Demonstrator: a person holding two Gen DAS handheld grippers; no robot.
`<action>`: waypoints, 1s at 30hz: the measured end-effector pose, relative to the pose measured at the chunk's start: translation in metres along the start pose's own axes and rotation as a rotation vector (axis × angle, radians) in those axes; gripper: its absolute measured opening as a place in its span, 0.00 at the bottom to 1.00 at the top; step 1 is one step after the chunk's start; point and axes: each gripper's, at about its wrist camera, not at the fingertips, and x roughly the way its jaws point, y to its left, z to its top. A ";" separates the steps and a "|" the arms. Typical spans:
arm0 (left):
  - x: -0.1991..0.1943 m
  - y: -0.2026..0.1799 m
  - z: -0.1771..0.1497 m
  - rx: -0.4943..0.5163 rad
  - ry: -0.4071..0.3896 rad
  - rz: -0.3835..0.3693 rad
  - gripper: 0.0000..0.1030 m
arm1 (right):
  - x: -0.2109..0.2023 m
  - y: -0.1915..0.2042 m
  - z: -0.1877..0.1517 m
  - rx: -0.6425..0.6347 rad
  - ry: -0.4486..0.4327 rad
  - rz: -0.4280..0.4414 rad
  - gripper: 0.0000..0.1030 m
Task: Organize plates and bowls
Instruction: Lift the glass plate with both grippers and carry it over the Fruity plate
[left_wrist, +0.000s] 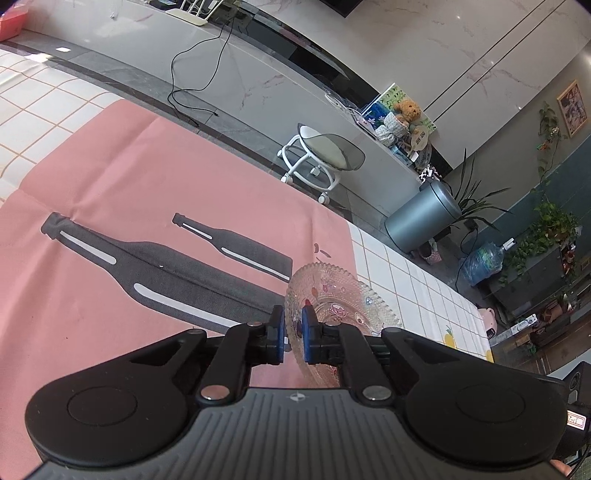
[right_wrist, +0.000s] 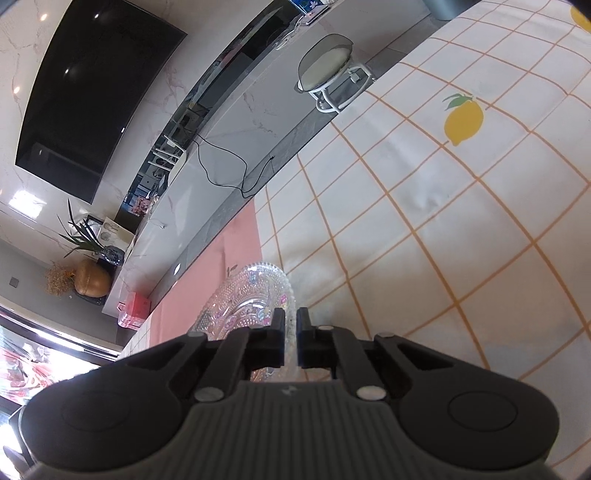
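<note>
Glass plate (left_wrist: 340, 306), clear with embossed dots and small coloured figures, lies at the seam where the pink bottle-print cloth (left_wrist: 147, 177) meets the white lemon-check tablecloth (right_wrist: 461, 229) on the surface. The left gripper (left_wrist: 293, 334) pinches its rim on one side, the right gripper (right_wrist: 290, 338) on the opposite side. Both are closed on the rim, so neither hand is nearer, and any lift would need them to rise together.

Glass plate (left_wrist: 343, 299): clear, beaded texture, small pastel cartoon prints. Pink cloth (left_wrist: 147, 177), left of frame: two dark grey bottle silhouettes with white highlights. Tablecloth (right_wrist: 461, 229), right of frame: white, orange grid, yellow lemons. Gripper pads (left_wrist: 280, 332): blue.
</note>
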 end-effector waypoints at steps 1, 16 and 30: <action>-0.004 -0.001 0.001 0.003 -0.004 0.000 0.09 | -0.002 0.002 0.000 -0.003 0.003 -0.001 0.03; -0.077 -0.039 0.012 0.038 -0.090 -0.034 0.08 | -0.061 0.050 -0.001 -0.053 -0.020 0.079 0.03; -0.147 -0.082 -0.024 0.037 -0.106 -0.054 0.08 | -0.154 0.060 -0.034 -0.051 -0.051 0.129 0.04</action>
